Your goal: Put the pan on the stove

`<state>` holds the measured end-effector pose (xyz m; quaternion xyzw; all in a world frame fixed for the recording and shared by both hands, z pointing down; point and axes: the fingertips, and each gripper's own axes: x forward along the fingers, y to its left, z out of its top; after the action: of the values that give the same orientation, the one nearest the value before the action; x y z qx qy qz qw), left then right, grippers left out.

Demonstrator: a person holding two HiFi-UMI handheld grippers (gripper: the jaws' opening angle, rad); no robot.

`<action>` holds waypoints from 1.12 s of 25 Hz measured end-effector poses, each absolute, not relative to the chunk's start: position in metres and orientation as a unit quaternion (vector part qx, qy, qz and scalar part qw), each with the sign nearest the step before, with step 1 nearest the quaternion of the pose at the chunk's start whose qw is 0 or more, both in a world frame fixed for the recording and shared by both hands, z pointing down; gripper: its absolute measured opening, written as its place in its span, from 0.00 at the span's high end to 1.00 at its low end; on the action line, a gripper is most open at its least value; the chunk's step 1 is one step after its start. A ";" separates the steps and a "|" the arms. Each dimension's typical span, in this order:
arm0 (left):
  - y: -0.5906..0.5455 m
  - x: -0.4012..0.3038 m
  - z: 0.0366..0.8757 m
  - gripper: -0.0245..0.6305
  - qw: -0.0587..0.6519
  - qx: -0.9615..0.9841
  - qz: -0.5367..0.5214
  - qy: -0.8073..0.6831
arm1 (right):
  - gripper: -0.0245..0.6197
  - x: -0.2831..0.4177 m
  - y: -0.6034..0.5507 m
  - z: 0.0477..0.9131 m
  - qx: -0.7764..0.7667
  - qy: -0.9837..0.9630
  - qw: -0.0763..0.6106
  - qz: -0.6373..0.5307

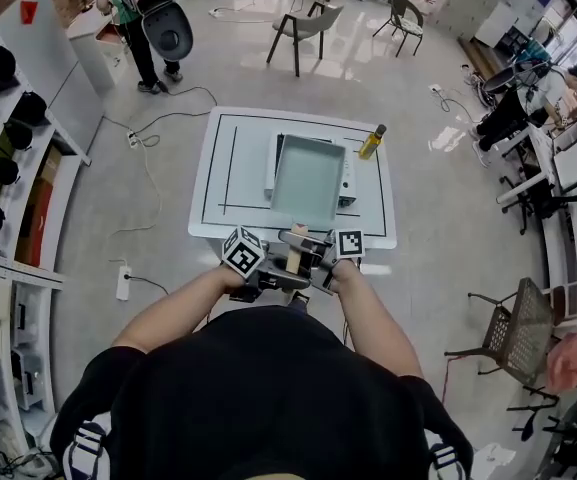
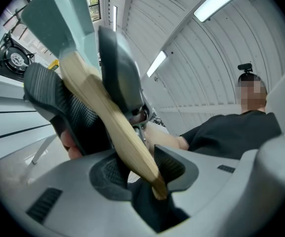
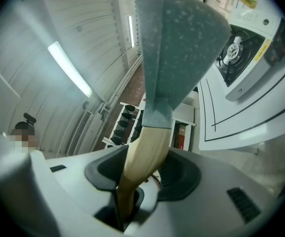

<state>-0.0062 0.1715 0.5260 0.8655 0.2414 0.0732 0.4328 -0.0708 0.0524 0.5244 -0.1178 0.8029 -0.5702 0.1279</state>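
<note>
A grey-green square pan (image 1: 308, 178) with a wooden handle (image 1: 293, 255) hangs over the white portable stove (image 1: 348, 186) on the white table (image 1: 230, 173). Both grippers meet at the table's front edge. My left gripper (image 1: 273, 273) is shut on the handle's end, and the handle (image 2: 117, 132) runs up between its pads to the pan (image 2: 58, 14). My right gripper (image 1: 314, 260) is shut on the handle (image 3: 144, 147) closer to the pan (image 3: 182, 38). The stove's burner (image 3: 236, 48) shows beside the pan in the right gripper view and small at the upper left (image 2: 15, 59) of the left gripper view.
A yellow bottle (image 1: 372, 141) stands at the table's back right, beside the stove. Black lines mark the tabletop. Cables and a power strip (image 1: 123, 280) lie on the floor to the left. Shelves (image 1: 8, 188) line the left wall; chairs (image 1: 308, 28) and a person (image 1: 133, 18) are beyond.
</note>
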 end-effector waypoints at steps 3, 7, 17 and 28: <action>0.165 0.002 0.529 0.75 0.435 0.866 0.075 0.237 | 0.69 -0.063 0.046 0.528 -0.115 0.802 0.126 -0.572; 0.146 0.014 0.531 0.75 0.438 0.866 0.074 0.228 | 0.69 -0.053 0.028 0.528 -0.105 0.804 0.126 -0.572; 0.110 0.045 0.539 0.74 0.451 0.864 0.067 0.214 | 0.69 -0.026 -0.006 0.539 -0.091 0.795 0.119 -0.588; 0.081 0.065 0.549 0.74 0.458 0.863 0.065 0.201 | 0.69 -0.008 -0.034 0.553 -0.081 0.789 0.112 -0.599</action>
<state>0.0649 0.0807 0.5491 0.8633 0.2010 0.0655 0.4582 -0.0083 -0.0335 0.5533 -0.0810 0.7887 -0.5990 0.1124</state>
